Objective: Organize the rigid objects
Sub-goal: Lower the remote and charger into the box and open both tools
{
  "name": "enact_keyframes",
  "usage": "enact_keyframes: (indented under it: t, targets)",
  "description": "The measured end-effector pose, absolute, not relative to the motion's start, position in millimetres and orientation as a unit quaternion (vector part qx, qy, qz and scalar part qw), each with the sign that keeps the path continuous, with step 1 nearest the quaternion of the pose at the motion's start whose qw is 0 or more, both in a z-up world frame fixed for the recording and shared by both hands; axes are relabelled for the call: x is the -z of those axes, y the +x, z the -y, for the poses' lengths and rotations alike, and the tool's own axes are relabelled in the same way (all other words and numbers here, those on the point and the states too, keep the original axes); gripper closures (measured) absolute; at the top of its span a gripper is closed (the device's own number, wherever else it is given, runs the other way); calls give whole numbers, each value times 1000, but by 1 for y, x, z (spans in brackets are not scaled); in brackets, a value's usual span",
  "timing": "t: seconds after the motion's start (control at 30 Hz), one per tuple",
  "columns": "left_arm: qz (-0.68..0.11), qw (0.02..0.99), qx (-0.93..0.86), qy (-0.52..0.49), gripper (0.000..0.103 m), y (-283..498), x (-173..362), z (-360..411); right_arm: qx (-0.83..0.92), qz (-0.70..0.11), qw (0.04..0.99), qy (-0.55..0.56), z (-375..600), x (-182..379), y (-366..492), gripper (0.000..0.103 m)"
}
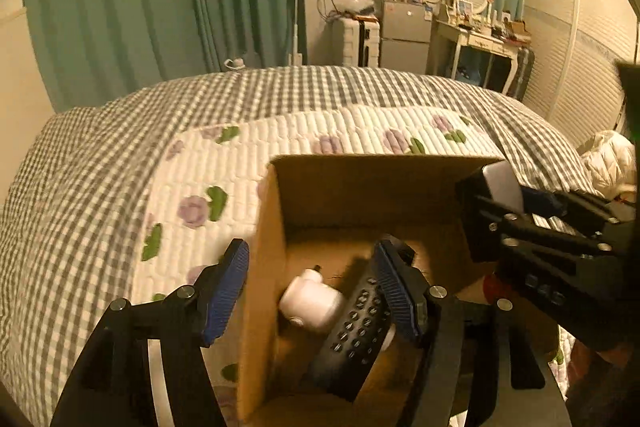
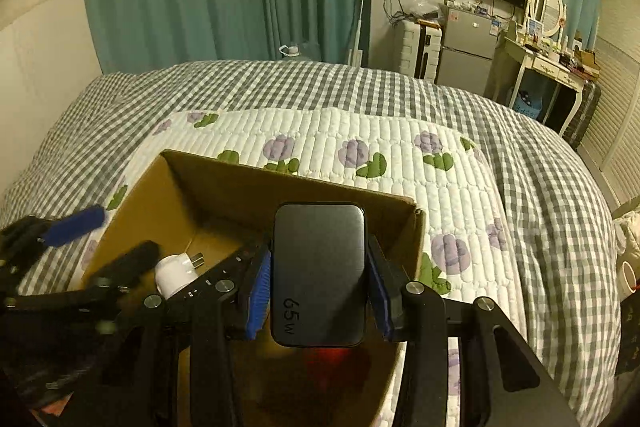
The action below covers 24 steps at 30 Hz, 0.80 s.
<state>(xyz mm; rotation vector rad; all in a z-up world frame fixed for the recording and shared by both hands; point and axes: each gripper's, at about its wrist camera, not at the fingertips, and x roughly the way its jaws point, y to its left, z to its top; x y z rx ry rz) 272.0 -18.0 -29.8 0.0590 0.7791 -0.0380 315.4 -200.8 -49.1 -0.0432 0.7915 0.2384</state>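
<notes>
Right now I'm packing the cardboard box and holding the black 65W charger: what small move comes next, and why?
Probably lower the right gripper slightly and open it: the black rectangular 65W charger hangs over the brown cardboard box, where a white plug adapter and black remote control already lie.

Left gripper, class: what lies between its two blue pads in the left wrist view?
Between the left gripper's open pads: the cardboard box's left wall, a white plug adapter and a black remote inside.

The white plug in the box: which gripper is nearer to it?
Left. The left gripper hangs open right over the white plug; the right gripper, off to the side, grips a black charger.
</notes>
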Motion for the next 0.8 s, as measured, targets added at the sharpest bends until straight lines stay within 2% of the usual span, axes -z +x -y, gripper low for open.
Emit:
enact_keyframes:
  t: [0.03, 0.07, 0.1, 0.13, 0.3, 0.33, 0.47, 0.53, 0.67, 0.8]
  targets:
    - [-378, 925, 21, 27, 36, 269, 27, 16, -119, -386, 914, -19, 200, 50, 317, 61]
    - [-377, 926, 21, 26, 36, 267, 23, 14, -122, -383, 916, -19, 199, 48, 317, 54]
    - [-374, 927, 20, 27, 36, 264, 20, 13, -116, -373, 920, -21, 199, 42, 314, 34]
    - [-371, 928, 20, 29, 36, 261, 16, 11, -112, -361, 925, -21, 201, 34, 307, 29]
    - [-361, 932, 13, 15, 34, 237, -11, 1, -106, -333, 936, -30, 204, -14, 279, 28]
    - [-359, 933, 14, 10, 30, 230, -17, -2, -102, -327, 939, -35, 205, -25, 269, 27]
    - [-338, 941, 14, 5, 7, 195, -41, -9, -87, -312, 945, -45, 210, -55, 226, 9]
    - [-325, 946, 11, 6, 0, 174, -51, -13, -83, -310, 945, -55, 209, -64, 202, 6]
    - [-322, 947, 13, -3, 0, 145, -53, -23, -78, -311, 944, -71, 204, -62, 158, 1]
    - [-330, 944, 13, -4, 0, 124, -36, -30, -85, -337, 935, -63, 197, -30, 132, 1]
